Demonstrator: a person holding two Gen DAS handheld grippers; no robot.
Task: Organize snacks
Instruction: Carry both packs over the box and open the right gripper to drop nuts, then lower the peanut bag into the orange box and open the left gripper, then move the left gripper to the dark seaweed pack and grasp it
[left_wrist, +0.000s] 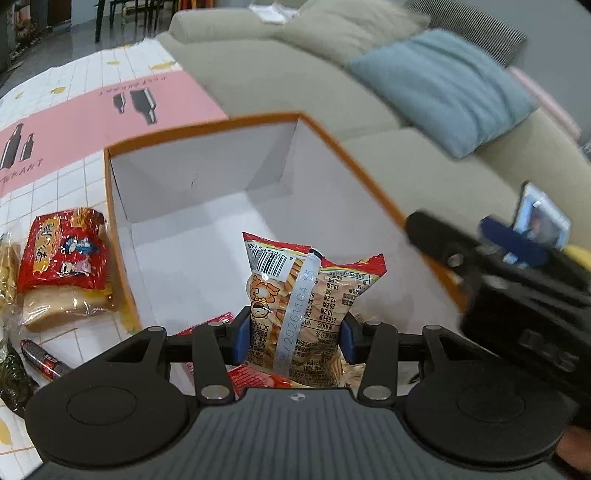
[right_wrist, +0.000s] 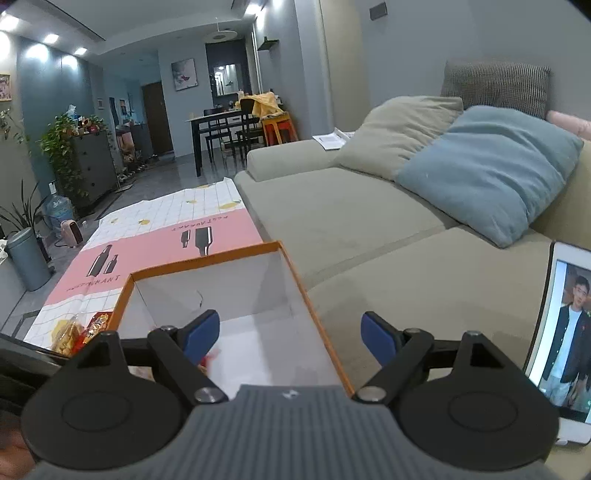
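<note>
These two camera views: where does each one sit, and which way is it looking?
Left wrist view: sits on the left gripper, looking steeply down into the orange-rimmed box; its blue pads clamp a snack bag, and the other gripper shows at the right edge.
Right wrist view: sits on the right gripper, looking more level over the box towards the sofa and dining area; its jaws stand open and empty.
Shared: box, sofa, blue cushion, pink-and-white tablecloth.
</note>
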